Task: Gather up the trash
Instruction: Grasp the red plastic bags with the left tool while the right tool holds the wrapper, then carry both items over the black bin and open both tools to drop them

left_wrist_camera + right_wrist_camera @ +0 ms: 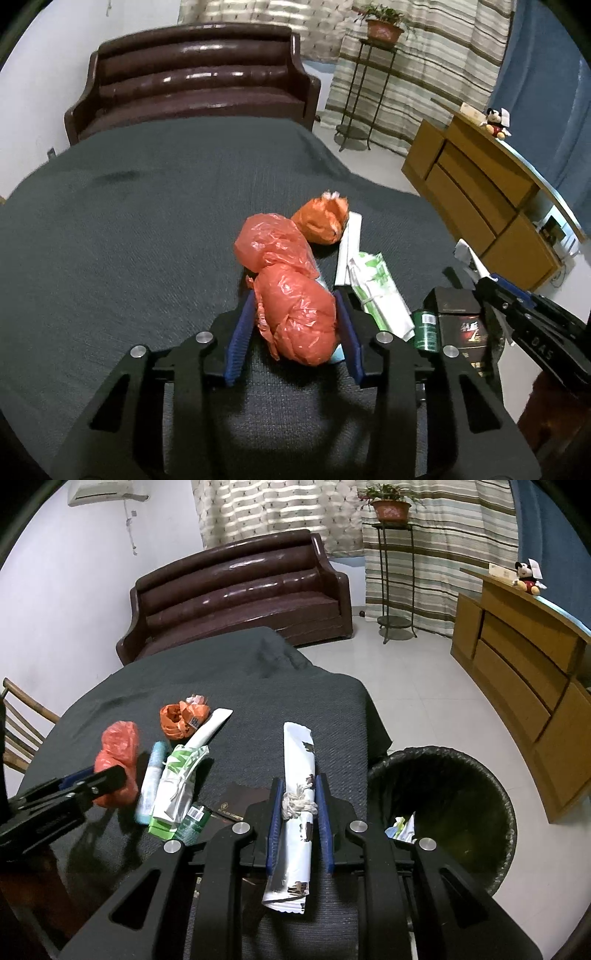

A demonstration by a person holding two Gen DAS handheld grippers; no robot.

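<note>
Left gripper (295,295) clamped red plastic bag (295,317); right gripper (299,786) gripped rolled white wrapper (299,812) beside bin (443,775).

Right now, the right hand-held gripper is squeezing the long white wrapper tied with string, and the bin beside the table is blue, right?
Not quite: the bin is black, as the right wrist view shows. The right hand-held gripper does squeeze the white wrapper.

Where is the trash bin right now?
In the right wrist view, the black trash bin stands on the floor at lower right, beside the table's corner.
</note>
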